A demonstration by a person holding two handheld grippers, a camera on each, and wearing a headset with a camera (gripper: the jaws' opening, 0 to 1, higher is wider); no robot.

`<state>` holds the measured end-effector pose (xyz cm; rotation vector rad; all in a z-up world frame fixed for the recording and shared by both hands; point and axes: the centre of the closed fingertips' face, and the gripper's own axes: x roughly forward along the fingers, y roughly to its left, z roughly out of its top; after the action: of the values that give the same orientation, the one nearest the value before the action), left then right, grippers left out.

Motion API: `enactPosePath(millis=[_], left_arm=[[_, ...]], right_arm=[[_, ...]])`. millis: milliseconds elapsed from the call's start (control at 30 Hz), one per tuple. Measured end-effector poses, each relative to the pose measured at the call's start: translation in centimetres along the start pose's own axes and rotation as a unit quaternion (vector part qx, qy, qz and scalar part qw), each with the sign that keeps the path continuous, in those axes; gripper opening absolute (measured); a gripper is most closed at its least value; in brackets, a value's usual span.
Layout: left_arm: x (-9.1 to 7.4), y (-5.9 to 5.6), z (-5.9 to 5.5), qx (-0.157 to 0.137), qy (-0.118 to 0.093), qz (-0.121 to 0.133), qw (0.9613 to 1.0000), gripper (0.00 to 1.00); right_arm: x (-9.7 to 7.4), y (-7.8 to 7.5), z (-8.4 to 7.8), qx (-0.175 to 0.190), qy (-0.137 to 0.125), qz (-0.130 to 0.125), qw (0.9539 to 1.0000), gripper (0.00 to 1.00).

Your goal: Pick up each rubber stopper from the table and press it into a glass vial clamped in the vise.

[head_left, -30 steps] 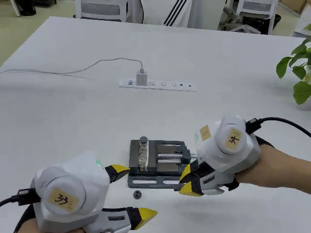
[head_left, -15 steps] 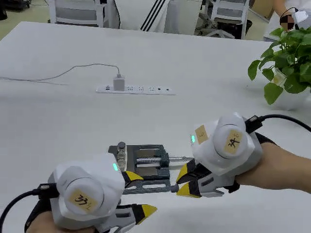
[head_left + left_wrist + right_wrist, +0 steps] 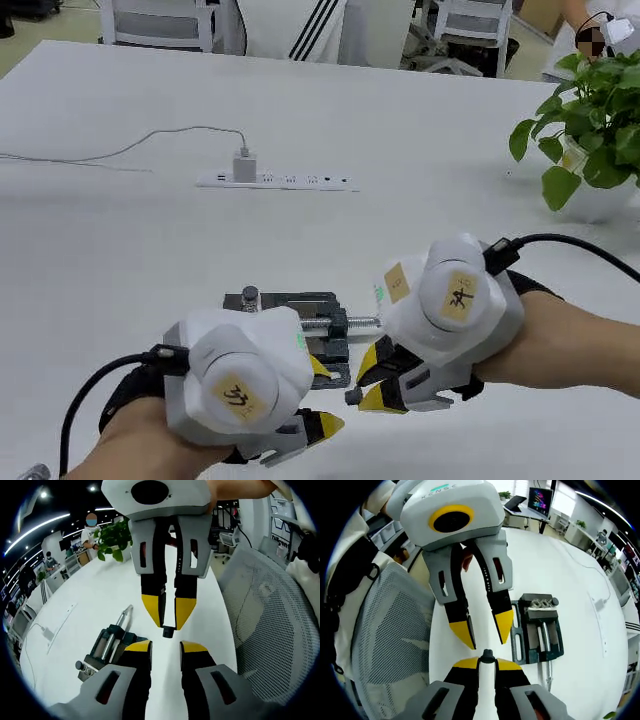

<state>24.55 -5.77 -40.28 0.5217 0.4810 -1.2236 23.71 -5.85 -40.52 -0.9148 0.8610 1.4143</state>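
Jaws apart, the left claw (image 3: 165,649) faces the right claw (image 3: 168,621), which pinches a dark rubber stopper (image 3: 168,631). The vise (image 3: 106,647) sits on the white surface (image 3: 100,595).

White power strip (image 3: 278,182) lies on the surface (image 3: 100,250), with a white charger (image 3: 244,166) plugged in and its cable (image 3: 120,155) trailing left. Potted plant (image 3: 590,110) stands at the right. Apparently chairs (image 3: 160,22) line the far edge.

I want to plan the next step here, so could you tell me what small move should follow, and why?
Probably ease the left gripper forward so that its open jaws straddle the rubber stopper. The right gripper pinches that stopper at its very tips, just ahead of the left tips, the two grippers nose to nose beside the vise. That looks like a handover or regrasp.
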Motion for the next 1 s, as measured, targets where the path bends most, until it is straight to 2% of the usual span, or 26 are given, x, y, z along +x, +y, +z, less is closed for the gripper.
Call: enactPosePath(millis=[300,1000], left_arm=[[0.0,-0.8,-0.4,0.007,0.01,-0.017,0.9998,0.11],[0.0,-1.6,-0.8,-0.002,0.012,-0.028,0.9995,0.05]], right_arm=[[0.4,0.6,0.6,-0.015,0.005,0.015,0.9998,0.06],[0.9,1.5,1.2,-0.042,0.021,0.041,0.998,0.06]])
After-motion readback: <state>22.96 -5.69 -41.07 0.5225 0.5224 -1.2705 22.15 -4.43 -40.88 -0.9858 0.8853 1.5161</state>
